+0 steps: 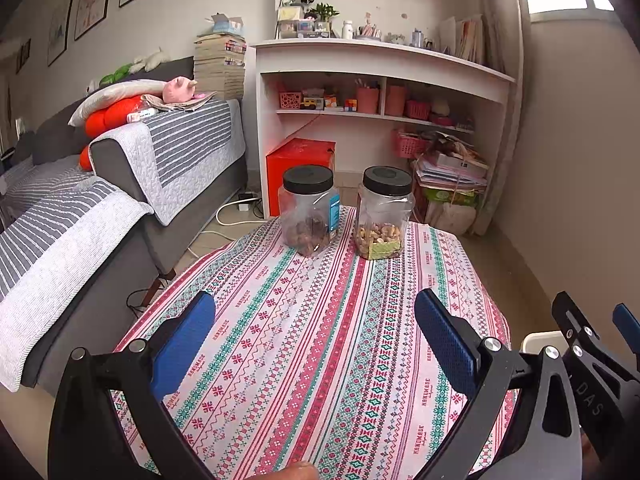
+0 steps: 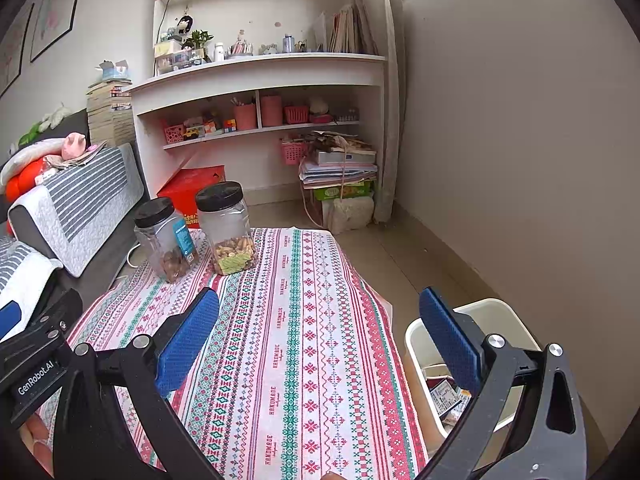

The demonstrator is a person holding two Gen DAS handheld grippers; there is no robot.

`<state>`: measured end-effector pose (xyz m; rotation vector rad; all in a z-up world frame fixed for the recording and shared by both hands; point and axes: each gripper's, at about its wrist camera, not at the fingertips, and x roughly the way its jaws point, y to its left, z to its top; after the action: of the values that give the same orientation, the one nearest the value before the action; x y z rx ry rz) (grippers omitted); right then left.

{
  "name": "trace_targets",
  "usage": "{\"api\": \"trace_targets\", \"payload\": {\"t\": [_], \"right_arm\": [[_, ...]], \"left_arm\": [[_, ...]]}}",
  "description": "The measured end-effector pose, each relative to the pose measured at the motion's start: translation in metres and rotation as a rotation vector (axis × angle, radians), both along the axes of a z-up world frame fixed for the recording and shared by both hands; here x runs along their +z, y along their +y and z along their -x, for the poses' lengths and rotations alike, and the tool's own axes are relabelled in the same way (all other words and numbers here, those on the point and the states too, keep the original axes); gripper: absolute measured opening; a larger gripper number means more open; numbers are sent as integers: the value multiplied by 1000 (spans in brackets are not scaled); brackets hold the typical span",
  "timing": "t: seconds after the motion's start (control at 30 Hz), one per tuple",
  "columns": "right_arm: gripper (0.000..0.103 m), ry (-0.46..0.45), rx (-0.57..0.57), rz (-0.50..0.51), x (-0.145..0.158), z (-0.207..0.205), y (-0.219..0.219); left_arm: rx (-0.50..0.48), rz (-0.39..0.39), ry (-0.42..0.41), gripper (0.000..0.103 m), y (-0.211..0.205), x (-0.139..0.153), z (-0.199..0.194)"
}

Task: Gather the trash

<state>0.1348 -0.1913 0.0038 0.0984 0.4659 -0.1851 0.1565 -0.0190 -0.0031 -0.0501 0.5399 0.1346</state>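
Over the table (image 1: 320, 360) with the striped cloth, the left gripper (image 1: 316, 340) and then the right gripper (image 2: 320, 336) hang side by side with fingers wide apart and nothing in them, likely because no trash is left on the cloth. Two jars of nuts (image 1: 308, 212) stand at the table's far end, out of the way. Right of the table sits a white bin (image 2: 500, 320), and what looks like paper trash (image 2: 446, 396) lies inside, half hidden by a finger.
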Motion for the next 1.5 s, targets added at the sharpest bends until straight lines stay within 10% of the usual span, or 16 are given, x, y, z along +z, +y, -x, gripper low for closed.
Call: {"api": "trace_targets", "payload": {"t": [1.5], "right_arm": [[96, 16, 6, -1, -7, 1, 0]], "left_arm": [[6, -2, 32, 97, 2, -9, -3]]}}
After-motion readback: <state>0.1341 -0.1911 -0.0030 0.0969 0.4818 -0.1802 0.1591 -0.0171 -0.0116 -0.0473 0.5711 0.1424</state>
